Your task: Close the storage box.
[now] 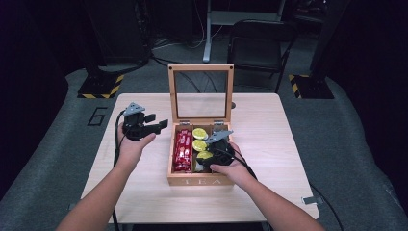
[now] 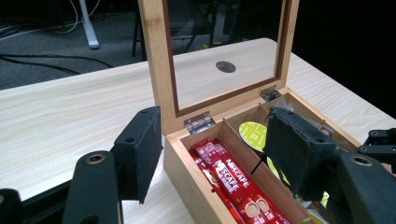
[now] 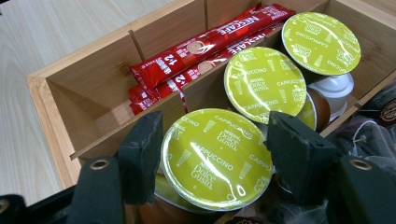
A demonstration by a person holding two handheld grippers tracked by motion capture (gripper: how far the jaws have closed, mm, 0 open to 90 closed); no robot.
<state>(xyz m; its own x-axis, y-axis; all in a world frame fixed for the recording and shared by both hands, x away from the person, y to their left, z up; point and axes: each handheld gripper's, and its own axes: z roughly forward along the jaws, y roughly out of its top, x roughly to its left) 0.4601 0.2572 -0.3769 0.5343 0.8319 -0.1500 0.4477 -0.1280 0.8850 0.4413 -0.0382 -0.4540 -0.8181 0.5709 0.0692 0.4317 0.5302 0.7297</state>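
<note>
right gripper: jaws straddle the nearest green capsule, a dolce gusto cappuccino pod, pads against its lid rim on both sides; judged clamped on it. the capsule sits in the middle compartment of the wooden tea box, at the near end of a row of 3 green-lidded pods, not yet lifted. in the high view the right gripper dips steeply into the box, the hand resting over the front wall.

left gripper: jaws apart, nothing between the pads. in the high view it hovers above the table, just left of the box, pointing level toward the upright glass lid.

progress: lid open, grasp made; extraction is judged the step in hand, early in the work. red nescafe sachets lie untouched in the adjacent left compartment.
</note>
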